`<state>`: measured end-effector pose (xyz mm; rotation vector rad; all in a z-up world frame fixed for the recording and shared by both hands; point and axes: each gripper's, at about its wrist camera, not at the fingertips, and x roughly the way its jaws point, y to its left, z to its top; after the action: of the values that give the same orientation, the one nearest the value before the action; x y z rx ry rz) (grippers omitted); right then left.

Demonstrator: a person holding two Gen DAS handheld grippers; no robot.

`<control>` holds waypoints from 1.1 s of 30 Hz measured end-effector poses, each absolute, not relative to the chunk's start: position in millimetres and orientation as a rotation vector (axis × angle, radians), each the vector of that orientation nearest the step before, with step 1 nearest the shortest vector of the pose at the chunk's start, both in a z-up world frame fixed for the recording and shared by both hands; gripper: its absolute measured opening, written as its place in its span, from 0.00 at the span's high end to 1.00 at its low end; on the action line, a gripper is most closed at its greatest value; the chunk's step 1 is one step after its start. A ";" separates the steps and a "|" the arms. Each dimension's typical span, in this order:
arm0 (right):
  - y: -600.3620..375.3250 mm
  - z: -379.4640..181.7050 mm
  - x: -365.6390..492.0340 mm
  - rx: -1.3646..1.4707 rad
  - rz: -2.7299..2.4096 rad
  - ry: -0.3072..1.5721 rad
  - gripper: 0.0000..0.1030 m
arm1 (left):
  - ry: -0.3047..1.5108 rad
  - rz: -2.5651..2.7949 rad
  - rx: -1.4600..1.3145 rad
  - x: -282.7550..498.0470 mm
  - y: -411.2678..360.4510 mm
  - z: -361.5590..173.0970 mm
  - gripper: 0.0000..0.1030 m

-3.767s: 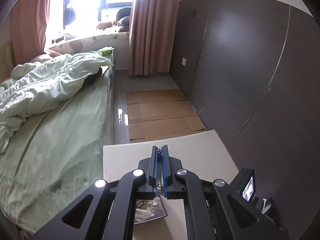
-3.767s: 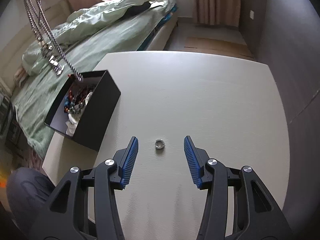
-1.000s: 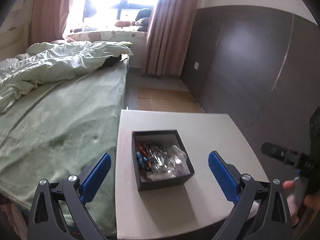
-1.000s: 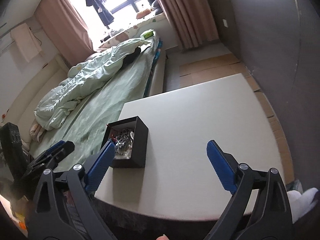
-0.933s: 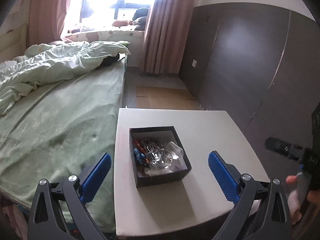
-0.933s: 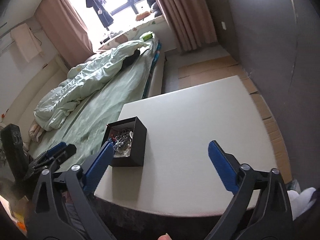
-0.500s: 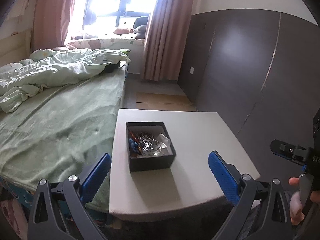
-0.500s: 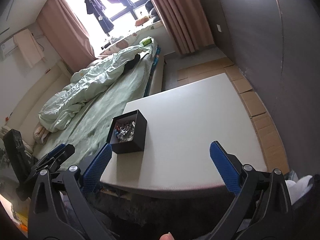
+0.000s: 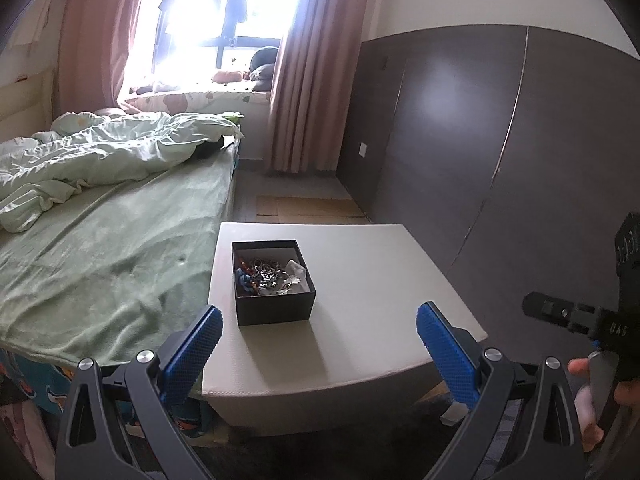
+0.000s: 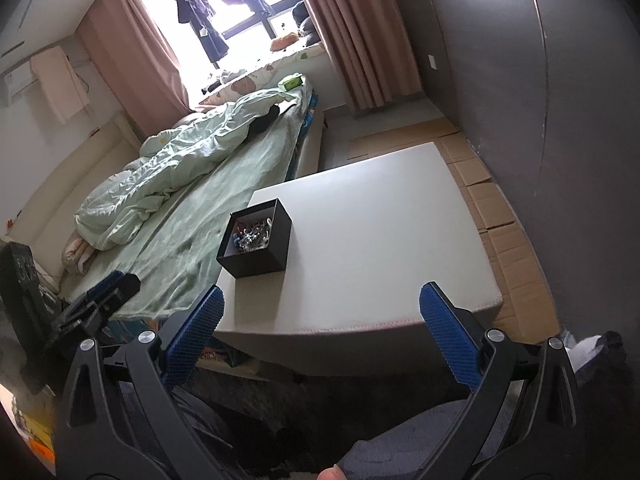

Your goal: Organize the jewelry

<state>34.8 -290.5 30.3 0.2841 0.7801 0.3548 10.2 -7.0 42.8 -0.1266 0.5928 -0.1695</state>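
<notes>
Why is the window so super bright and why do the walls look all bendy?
In the left wrist view, daylight washes the window out to white glare, and the black box throws a soft shadow toward the camera on the table. In the right wrist view, the fisheye lens bends the dark wall into a curve, and the picture corners go black.

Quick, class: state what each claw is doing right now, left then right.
Left claw: open, holding nothing.
Right claw: open, holding nothing.
</notes>
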 end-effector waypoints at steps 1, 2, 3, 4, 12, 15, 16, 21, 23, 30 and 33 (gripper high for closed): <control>-289.9 30.1 35.1 0.277 0.352 0.779 0.05 | 0.591 -0.164 -0.129 9.7 -6.3 42.9 0.08; -289.5 30.1 34.1 0.272 0.349 0.777 0.05 | 0.590 -0.158 -0.133 9.3 -5.7 42.9 0.08; -288.8 29.9 33.2 0.265 0.344 0.774 0.05 | 0.589 -0.153 -0.134 9.3 -5.2 42.7 0.08; -288.2 29.8 32.8 0.260 0.340 0.771 0.05 | 0.587 -0.152 -0.134 8.2 -4.9 43.2 0.08; -281.9 29.2 30.2 0.223 0.330 0.755 0.05 | 0.578 -0.156 -0.109 9.5 -9.5 42.9 0.08; -278.0 27.8 31.3 0.210 0.326 0.760 0.05 | 0.575 -0.136 -0.097 9.5 -10.8 43.0 0.08; -277.1 27.7 31.6 0.206 0.324 0.760 0.05 | 0.572 -0.134 -0.091 9.6 -11.7 42.9 0.08; -275.1 26.4 32.1 0.199 0.314 0.758 0.05 | 0.573 -0.148 -0.074 10.4 -14.5 42.4 0.08; -275.3 25.7 32.4 0.200 0.311 0.760 0.05 | 0.576 -0.149 -0.078 10.9 -13.4 41.6 0.08; -278.2 25.6 33.9 0.212 0.307 0.764 0.05 | 0.570 -0.149 -0.070 11.2 -14.4 41.4 0.08; -278.4 24.9 33.9 0.213 0.303 0.765 0.05 | 0.568 -0.148 -0.060 10.7 -16.4 41.3 0.08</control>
<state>33.9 -278.4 24.9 0.2128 0.7649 0.3030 10.7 -16.4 41.3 -0.0604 0.5678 -0.1480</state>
